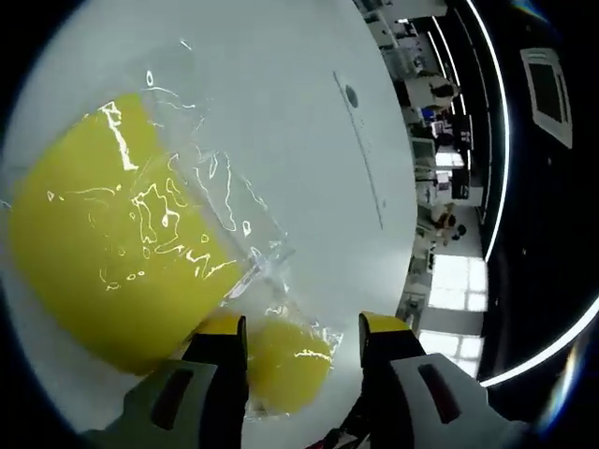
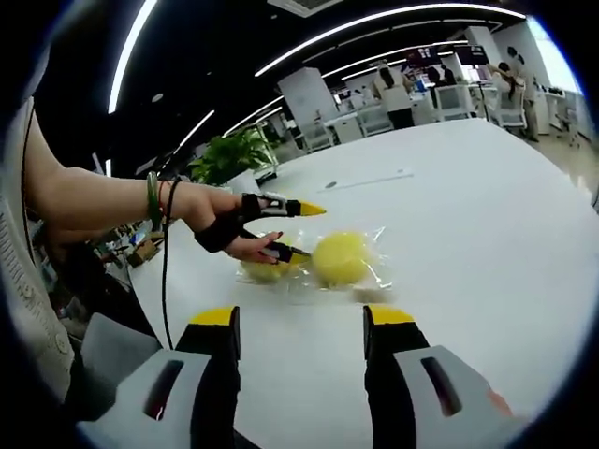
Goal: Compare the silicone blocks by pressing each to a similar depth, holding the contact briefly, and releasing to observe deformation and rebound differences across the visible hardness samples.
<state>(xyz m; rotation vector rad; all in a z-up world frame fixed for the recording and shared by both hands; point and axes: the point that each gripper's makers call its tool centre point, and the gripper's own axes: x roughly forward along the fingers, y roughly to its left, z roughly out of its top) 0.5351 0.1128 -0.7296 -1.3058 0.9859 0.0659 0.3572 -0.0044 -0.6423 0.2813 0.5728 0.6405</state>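
No brand, label or readable writing on the blocks, the bag or the grippers.

In the left gripper view, left gripper (image 1: 303, 329) open, its two yellow-tipped fingers (image 1: 223, 329) apart. Between the fingers, close to the left one, a small yellow block (image 1: 285, 363) inside a clear plastic bag (image 1: 217, 187). Beyond the left finger, a big yellow block (image 1: 112, 234) in the same wrinkled bag, with bright reflections on the plastic. Cannot tell whether the left finger touches the small block or only stands just beside it. Under all, a white round table (image 1: 309, 140), smooth and a little shiny, with a small dark hole and a thin line on it past the fingers.

In the right gripper view, right gripper (image 2: 301, 318) open too, nothing between the fingers, held above the table, well apart from the bag. Beyond the fingers, the two yellow blocks in the bag on the white table, with the left gripper at the smaller block, held by a hand (image 2: 213, 220) with bracelets on the wrist.

Around: large office room, dark ceiling with long curved light strips (image 2: 309, 47), a green plant (image 2: 229, 154), desks and people far behind.
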